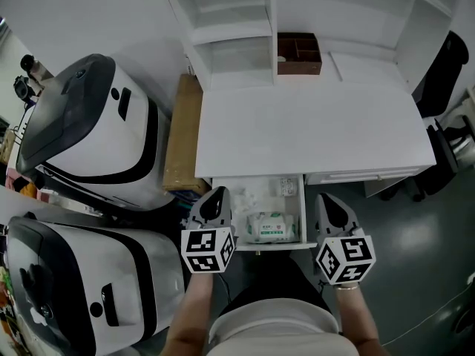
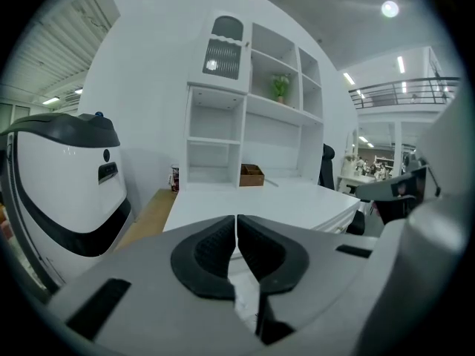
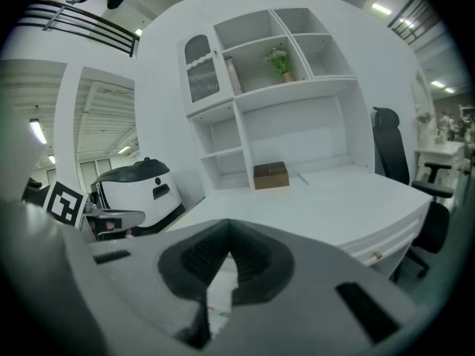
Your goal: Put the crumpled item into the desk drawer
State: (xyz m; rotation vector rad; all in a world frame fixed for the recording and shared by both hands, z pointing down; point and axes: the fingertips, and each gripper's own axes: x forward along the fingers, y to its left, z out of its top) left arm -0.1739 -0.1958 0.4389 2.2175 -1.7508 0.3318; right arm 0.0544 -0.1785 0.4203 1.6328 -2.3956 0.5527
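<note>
The white desk [image 1: 312,124] has its drawer [image 1: 260,247] pulled open under the front edge. In the drawer lie a crumpled white item [image 1: 249,195], a pack of wipes [image 1: 269,227] and a small packet [image 1: 288,186]. My left gripper [image 1: 215,195] hangs at the drawer's left front corner. In the left gripper view its jaws [image 2: 236,235] are shut with nothing between them. My right gripper [image 1: 330,202] is just right of the drawer. Its pads [image 3: 228,243] meet at the tips and are empty.
Two large white-and-black machines [image 1: 89,124] [image 1: 74,288] stand close on the left, with a brown board [image 1: 182,132] between them and the desk. A brown box [image 1: 298,54] sits at the desk's back under white shelves. A black chair [image 1: 438,73] stands at the right.
</note>
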